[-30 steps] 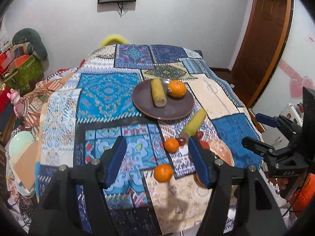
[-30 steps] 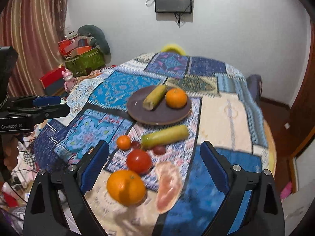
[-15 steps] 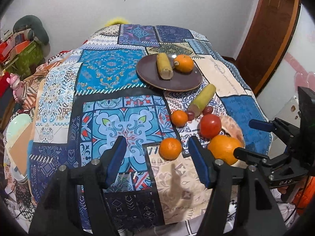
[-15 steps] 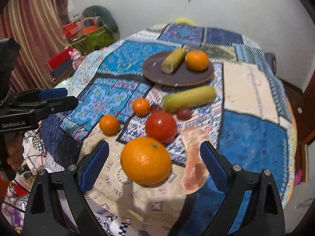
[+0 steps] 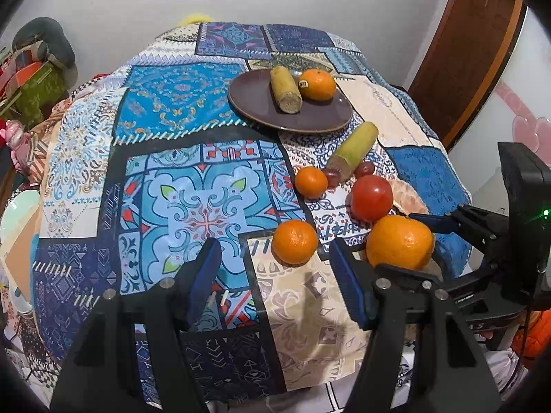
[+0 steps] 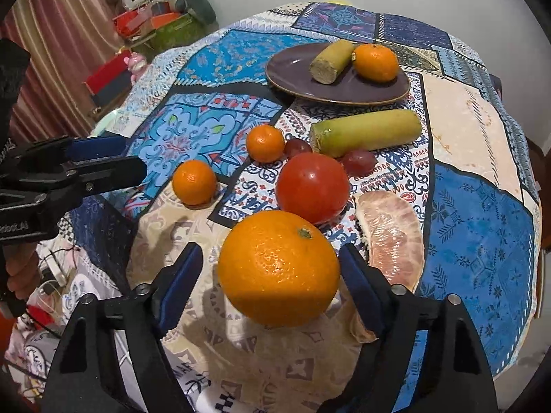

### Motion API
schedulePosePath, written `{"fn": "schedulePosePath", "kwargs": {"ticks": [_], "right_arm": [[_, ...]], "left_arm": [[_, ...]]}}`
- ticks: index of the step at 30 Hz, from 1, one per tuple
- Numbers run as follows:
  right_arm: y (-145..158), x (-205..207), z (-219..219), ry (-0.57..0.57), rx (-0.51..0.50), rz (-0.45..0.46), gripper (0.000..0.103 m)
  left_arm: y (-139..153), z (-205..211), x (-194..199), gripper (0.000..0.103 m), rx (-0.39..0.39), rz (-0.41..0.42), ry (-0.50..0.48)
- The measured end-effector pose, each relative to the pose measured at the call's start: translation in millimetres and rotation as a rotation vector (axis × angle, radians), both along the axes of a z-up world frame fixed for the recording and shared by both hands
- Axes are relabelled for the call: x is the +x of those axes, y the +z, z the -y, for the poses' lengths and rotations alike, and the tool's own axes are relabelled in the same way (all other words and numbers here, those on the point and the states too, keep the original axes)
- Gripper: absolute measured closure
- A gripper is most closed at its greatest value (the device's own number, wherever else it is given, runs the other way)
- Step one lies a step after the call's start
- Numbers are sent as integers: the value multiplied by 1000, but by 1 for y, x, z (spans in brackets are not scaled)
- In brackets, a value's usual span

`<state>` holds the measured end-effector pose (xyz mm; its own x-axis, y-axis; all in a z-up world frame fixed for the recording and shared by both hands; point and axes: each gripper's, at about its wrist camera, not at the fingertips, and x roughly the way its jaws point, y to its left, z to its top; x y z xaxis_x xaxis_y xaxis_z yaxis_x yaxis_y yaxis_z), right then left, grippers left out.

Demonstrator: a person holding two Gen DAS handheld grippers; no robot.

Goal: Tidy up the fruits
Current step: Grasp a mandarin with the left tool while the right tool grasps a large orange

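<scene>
Item: big orange (image 6: 279,268), on the patterned cloth (image 6: 482,241) near the table's front edge. It sits between the pads of my right tongs (image 6: 268,282), straight ahead at 12 o'clock. It is round, with no long axis to line up; the stem dimple faces up and a little to 1 o'clock.

Right tongs: jaws closing, orange between them. The right pad looks at or very near the peel; a gap shows at the left pad. Not yet gripped, in my judgement. My right hand is plainly the nearer one, pitched steeply down over the fruit.

Left tongs (image 5: 275,275): about half open, holding nothing. A small orange (image 5: 295,241) lies just beyond the tips at 12 o'clock, apart from both pads. Same steep downward tilt.

Neighbours of the big orange, right view: tomato (image 6: 312,188) at 12 o'clock, close; pomelo segment (image 6: 392,237) at 2 o'clock, close.

Destination, in my judgement: brown plate (image 6: 296,75) at 12 o'clock, well apart.
</scene>
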<state>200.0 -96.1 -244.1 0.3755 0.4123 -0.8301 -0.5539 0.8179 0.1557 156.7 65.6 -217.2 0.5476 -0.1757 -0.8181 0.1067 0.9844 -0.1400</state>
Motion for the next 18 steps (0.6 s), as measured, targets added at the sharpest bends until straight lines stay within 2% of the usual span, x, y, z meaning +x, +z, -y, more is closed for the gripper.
{"fn": "schedulePosePath", "kwargs": {"ticks": [3,7,18], "right_arm": [[-1,2,0,-1,-12,4,35],[-6,7,2,5,-5,-19,36],[3,6,9,-6,39,0,37]], "left_arm": [[-6,1,3,38,-6,-15,-3],[-14,2,7,38,-16,-38,-3],[-35,12,21,40,-17,-81,-26]]}}
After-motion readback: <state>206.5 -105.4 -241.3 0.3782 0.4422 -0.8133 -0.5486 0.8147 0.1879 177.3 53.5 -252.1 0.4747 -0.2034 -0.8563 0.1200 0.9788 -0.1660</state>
